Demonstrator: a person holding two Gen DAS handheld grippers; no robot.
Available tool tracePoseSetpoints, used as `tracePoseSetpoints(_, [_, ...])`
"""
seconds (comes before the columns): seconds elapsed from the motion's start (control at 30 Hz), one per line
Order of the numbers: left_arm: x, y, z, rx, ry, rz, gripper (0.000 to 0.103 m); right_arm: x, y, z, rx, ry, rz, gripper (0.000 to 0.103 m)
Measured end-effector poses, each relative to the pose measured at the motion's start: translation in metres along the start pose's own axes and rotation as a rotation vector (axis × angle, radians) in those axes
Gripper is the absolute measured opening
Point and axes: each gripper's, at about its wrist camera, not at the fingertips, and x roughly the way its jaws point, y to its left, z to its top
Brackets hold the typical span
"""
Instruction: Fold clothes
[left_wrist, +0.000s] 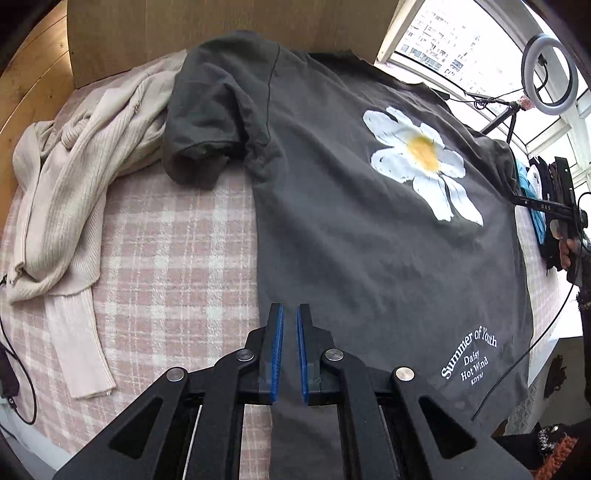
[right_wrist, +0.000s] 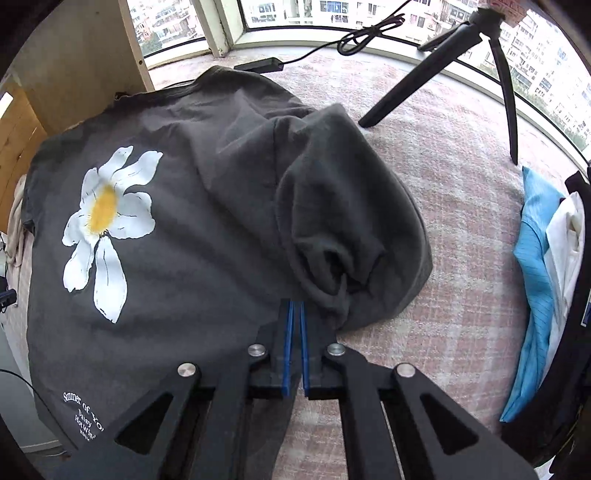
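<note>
dark t-shirt reads "summer of youth daisy hot wind" (white daisy above); both grippers' fingers nearly together, holding nothing.

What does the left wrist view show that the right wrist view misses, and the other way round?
Only the left wrist view: the cream knit cardigan crumpled beside the T-shirt's left sleeve, and the ring light. Only the right wrist view: the tripod legs standing on the blanket and the T-shirt's bunched right sleeve. Both: the dark grey T-shirt with its daisy print, spread on the pink plaid blanket.
</note>
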Motion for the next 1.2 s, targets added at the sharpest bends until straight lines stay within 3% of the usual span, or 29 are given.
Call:
tracePoseSetpoints(0.1, [0.014, 0.005, 0.047, 0.012, -0.046, -0.006, 0.009, -0.009, 0.023, 0.017, -0.052, -0.051, 0.077, 0.007])
tracePoseSetpoints(0.23, [0.049, 0.012, 0.095, -0.005, -0.046, -0.033, 0.01, 0.016, 0.04, 0.029, -0.066, -0.019, 0.057, 0.007])
tracePoseSetpoints(0.27, [0.058, 0.014, 0.103, 0.008, -0.033, 0.005, 0.014, 0.023, 0.037, 0.029, -0.059, -0.004, 0.028, 0.007])
tracePoseSetpoints(0.33, [0.065, 0.02, 0.108, 0.052, -0.014, 0.113, 0.009, 0.035, 0.032, 0.028, -0.041, 0.025, -0.029, 0.007])
tracePoseSetpoints(0.37, [0.059, 0.025, 0.108, 0.057, -0.025, 0.108, 0.005, 0.034, 0.027, 0.027, -0.018, 0.03, -0.051, 0.007])
tracePoseSetpoints(0.43, [0.037, 0.037, 0.105, 0.063, -0.071, 0.081, 0.011, 0.031, 0.016, 0.025, 0.028, 0.04, -0.096, 0.007])
tracePoseSetpoints(0.53, [0.0, 0.058, 0.099, 0.116, -0.143, 0.122, 0.019, 0.005, 0.027, 0.029, 0.047, -0.007, -0.103, 0.007])
tracePoseSetpoints(0.67, [-0.005, 0.084, 0.096, 0.16, -0.108, 0.079, 0.02, -0.036, 0.103, 0.062, -0.036, -0.073, 0.011, 0.011])
tracePoseSetpoints(0.73, [0.007, 0.089, 0.097, 0.184, -0.085, 0.077, 0.02, -0.052, 0.158, 0.091, -0.115, -0.098, 0.077, 0.026])
tracePoseSetpoints(0.8, [0.017, 0.093, 0.096, 0.18, -0.073, 0.028, 0.02, -0.062, 0.219, 0.122, -0.217, -0.121, 0.114, 0.046])
tracePoseSetpoints(0.9, [0.029, 0.097, 0.09, 0.187, -0.067, -0.019, 0.022, -0.066, 0.307, 0.162, -0.386, -0.132, 0.16, 0.049])
tracePoseSetpoints(1.0, [0.038, 0.1, 0.087, 0.159, -0.067, -0.094, 0.022, -0.051, 0.373, 0.195, -0.524, -0.121, 0.161, 0.053])
tracePoseSetpoints(1.2, [0.036, 0.115, 0.085, 0.052, -0.115, -0.192, 0.022, 0.024, 0.454, 0.244, -0.729, 0.004, 0.168, 0.053])
